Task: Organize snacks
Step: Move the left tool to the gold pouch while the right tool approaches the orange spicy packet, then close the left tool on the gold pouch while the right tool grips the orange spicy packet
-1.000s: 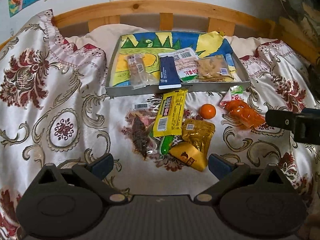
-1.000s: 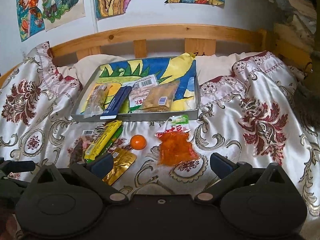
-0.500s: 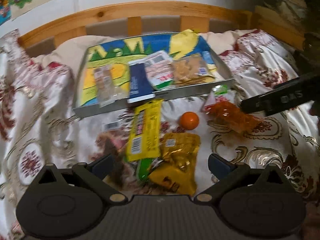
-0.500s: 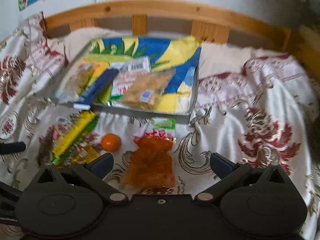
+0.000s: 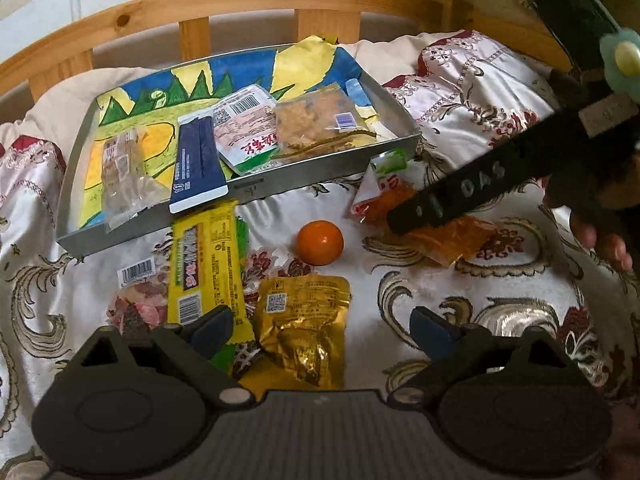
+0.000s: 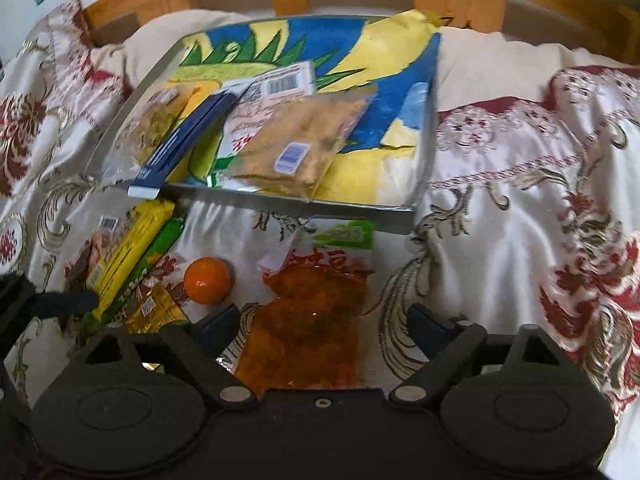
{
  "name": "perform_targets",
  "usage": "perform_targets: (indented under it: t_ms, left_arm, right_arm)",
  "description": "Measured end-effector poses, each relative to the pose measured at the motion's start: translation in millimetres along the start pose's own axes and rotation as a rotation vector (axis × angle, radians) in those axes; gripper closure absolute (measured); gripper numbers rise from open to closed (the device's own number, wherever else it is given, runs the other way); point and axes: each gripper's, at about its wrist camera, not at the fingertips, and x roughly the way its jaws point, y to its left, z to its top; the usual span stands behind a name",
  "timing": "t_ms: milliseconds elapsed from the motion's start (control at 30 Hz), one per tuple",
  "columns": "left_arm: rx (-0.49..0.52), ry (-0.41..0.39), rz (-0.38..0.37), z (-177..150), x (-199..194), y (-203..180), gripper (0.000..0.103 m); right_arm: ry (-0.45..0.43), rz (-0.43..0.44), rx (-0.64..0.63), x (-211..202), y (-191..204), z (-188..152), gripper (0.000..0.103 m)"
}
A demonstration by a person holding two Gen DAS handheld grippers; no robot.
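On the bed, the grey tray [image 5: 244, 190] lies toward the wooden headboard [image 5: 248, 4], its floor lined with a painted sheet and carrying a clear cracker packet [image 5: 120, 168], a dark blue bar [image 5: 196, 164], a pink-and-white packet [image 5: 246, 128] and a brownish snack bag [image 5: 316, 120]. Compared with a second ago, both cameras sit lower and nearer to the loose snacks on the floral bedspread [image 5: 480, 92].

Starting at the left, the left tool [image 5: 320, 330] has come down over the pile: its fingers stand wide apart, one pad [image 5: 210, 328] over the lower end of the yellow bar [image 5: 204, 264], with the gold foil pouch [image 5: 304, 332] lying between the fingers. It grips nothing. A green wrapper [image 6: 160, 252] peeks from under the yellow bar. Just beyond the gold pouch sits the small orange [image 5: 320, 242], apart from the tray edge.

Further right, the orange-red snack bag [image 6: 316, 320] lies just before the tray's near right corner. The right tool [image 6: 324, 330] has closed in on it since the earlier frames: its fingers, spread apart, now straddle the bag's lower half, one pad [image 6: 218, 328] near the orange. Whether the pads touch the bag cannot be told. In the left view the right tool's arm crosses above this bag.
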Motion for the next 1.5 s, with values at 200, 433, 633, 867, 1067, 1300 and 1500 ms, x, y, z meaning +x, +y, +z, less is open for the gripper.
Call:
perform_targets:
  t_ms: [200,433,633,867,1067,1300,1500]
  left_arm:
    - [0.028,-0.012,-0.017,2,0,-6,0.008]
    - [0.112,0.003,0.004,-1,0,-21,0.008]
    - [0.029,0.085,0.002,-3,12,-4,0.006]
    - [-0.077,0.128,-0.023,-5,20,18,0.005]
    - [-0.098,0.150,-0.026,-5,20,19,0.003]
    - [-0.188,0.150,-0.055,-3,13,27,0.024]
    - [-0.162,0.157,-0.013,-3,17,22,0.025]
  right_arm:
    - [0.027,-0.013,-0.013,12,2,0,0.019]
    - [0.030,-0.016,-0.023,12,4,-1,0.019]
    - [0.036,-0.004,-0.001,15,3,-3,0.017]
    - [0.047,-0.008,-0.033,17,11,-6,0.030]
    - [0.060,0.013,-0.016,14,12,-5,0.041]
    - [0.084,0.055,-0.023,4,19,-8,0.042]
    - [0.092,0.061,-0.010,6,18,-8,0.041]
